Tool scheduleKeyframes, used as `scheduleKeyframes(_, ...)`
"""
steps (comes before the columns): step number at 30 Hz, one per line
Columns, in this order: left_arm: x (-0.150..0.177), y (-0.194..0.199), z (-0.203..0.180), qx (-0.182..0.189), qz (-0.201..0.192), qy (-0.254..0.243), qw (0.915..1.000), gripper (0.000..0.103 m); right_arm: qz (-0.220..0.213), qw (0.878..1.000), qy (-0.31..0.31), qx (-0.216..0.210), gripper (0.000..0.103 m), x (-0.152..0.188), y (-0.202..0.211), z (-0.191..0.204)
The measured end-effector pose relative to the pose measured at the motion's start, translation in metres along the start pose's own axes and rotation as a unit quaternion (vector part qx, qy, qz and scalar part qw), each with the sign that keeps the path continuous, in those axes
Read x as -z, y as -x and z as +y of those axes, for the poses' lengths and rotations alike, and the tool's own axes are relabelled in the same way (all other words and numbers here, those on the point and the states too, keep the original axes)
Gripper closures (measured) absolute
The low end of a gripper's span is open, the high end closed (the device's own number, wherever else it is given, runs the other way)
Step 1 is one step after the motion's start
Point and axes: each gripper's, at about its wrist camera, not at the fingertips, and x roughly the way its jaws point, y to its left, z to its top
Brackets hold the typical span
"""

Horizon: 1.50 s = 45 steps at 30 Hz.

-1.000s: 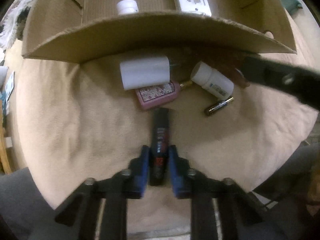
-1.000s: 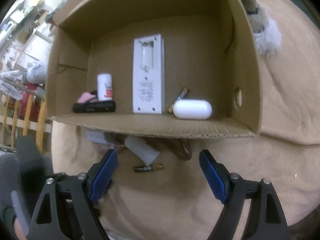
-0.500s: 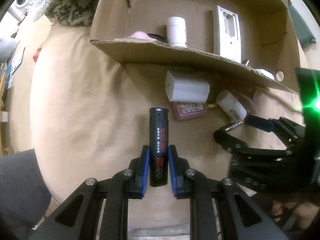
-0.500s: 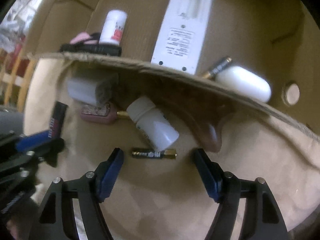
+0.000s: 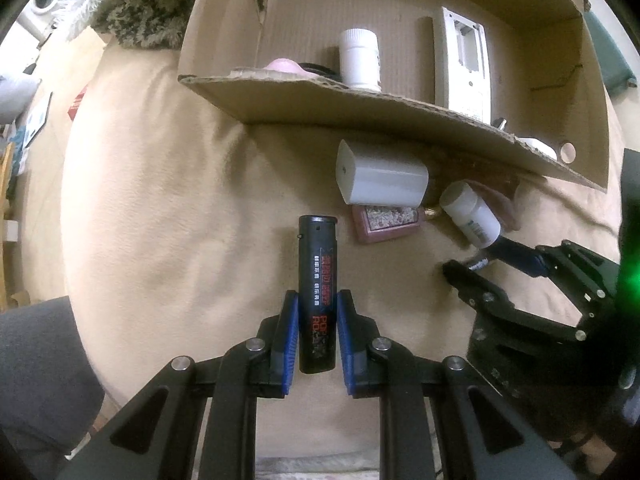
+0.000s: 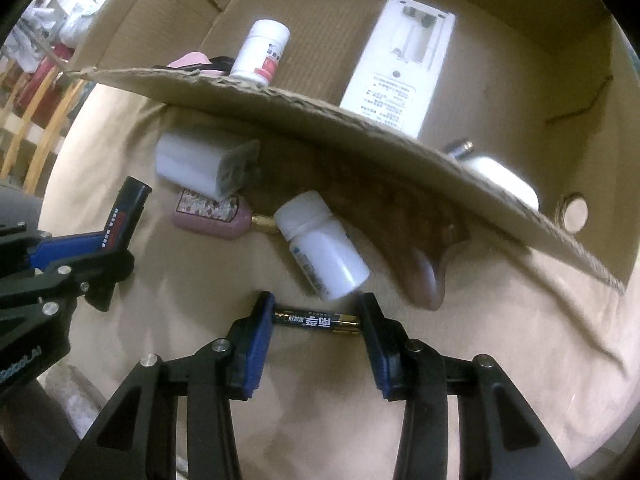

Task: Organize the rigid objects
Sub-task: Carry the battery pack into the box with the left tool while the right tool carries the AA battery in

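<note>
Battery clamped endwise in right hand-held gripper, jaws just closed

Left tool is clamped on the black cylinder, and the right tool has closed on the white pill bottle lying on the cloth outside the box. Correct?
Not quite. The left tool does clamp the black cylinder, but the right tool has just closed end to end on the battery, not the white pill bottle, which lies loose just beyond it on the cloth. The right wrist view shows this.
</note>
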Motion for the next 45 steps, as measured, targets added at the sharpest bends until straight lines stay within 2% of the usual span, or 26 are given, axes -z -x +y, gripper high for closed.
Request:
scheduleKeyframes(3,0.005,0.004,-0.004,-0.004,-0.008,-0.005,0.9999,0.086,0.005,1.0,-0.012,-0.006,0.058,0.002,0.001,-0.004)
scheduleKeyframes(7,0.01,0.011,-0.003,0.001,-0.012,-0.007,0.9999,0.086,-0.011,0.999,-0.029,-0.01,0.058,0.006,0.015,-0.013)
scheduleKeyframes(18,0.018,0.044,0.004,-0.002,-0.049,0.008,0.9988,0.086,-0.083,0.993,-0.076,-0.03,0.058,0.019,0.065,-0.031)
scheduleKeyframes(21,0.022,0.056,-0.002,0.007,-0.046,0.009,0.9989,0.086,-0.111,0.99,-0.086,-0.034,0.058,0.022,0.083,-0.035)
scheduleKeyframes(25,0.018,0.085,-0.008,0.015,-0.076,0.0,0.997,0.086,-0.138,0.984,-0.1,-0.05,0.058,0.016,0.103,-0.046)
scheduleKeyframes(28,0.014,0.107,-0.016,0.011,-0.109,-0.026,0.9937,0.086,-0.157,0.981,-0.102,-0.052,0.058,0.014,0.115,-0.046)
scheduleKeyframes(32,-0.001,0.13,-0.021,0.004,-0.14,-0.04,0.9893,0.086,-0.178,0.977,-0.108,-0.055,0.058,0.007,0.132,-0.054)
scheduleKeyframes(36,-0.023,0.136,-0.02,-0.002,-0.157,-0.038,0.9869,0.086,-0.198,0.973,-0.109,-0.053,0.058,0.002,0.146,-0.063)
scheduleKeyframes(45,-0.072,0.127,-0.026,-0.015,-0.157,-0.042,0.9866,0.086,-0.213,0.968,-0.119,-0.052,0.058,-0.044,0.151,-0.091)
